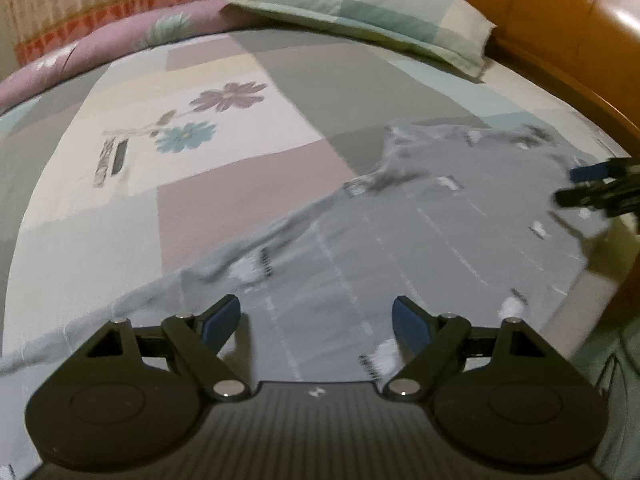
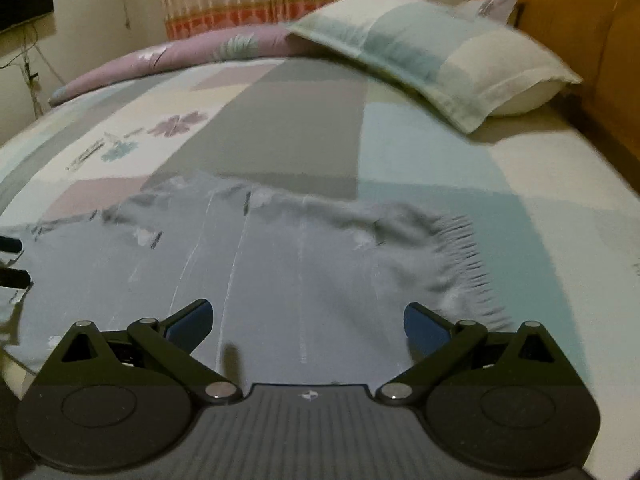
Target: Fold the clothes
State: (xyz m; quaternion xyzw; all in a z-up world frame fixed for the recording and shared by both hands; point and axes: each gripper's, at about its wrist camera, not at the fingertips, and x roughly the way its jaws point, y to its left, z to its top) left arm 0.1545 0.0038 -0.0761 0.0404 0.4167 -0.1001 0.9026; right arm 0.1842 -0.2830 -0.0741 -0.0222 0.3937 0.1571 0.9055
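We have both grippers poised over a grey garment (image 1: 420, 216) that lies spread across the near side of the bed, on the patchwork bedsheet (image 1: 224, 184), well short of the checked pillow (image 1: 360, 12) at the headboard end. The left gripper (image 1: 316, 320) has its jaws spread wide with nothing between the blue pads; only flat cloth shows below them. The right gripper (image 2: 308, 322) is likewise wide apart and empty, over the end of the garment where a ribbed band (image 2: 468, 264) curls up. That band could be a cuff or a waistband; motion blur keeps us from saying which. In the left view the other gripper's tips show at the far right edge, over the cloth's border.

We judge that we are at the start of a fold: the piece is laid out, still rumpled along its far edge, and nothing is gripped yet. The next move calls for bringing each pair of pads down onto a near edge or corner, pinching a single layer without catching the sheet beneath, then lifting both sides together and carrying them over evenly
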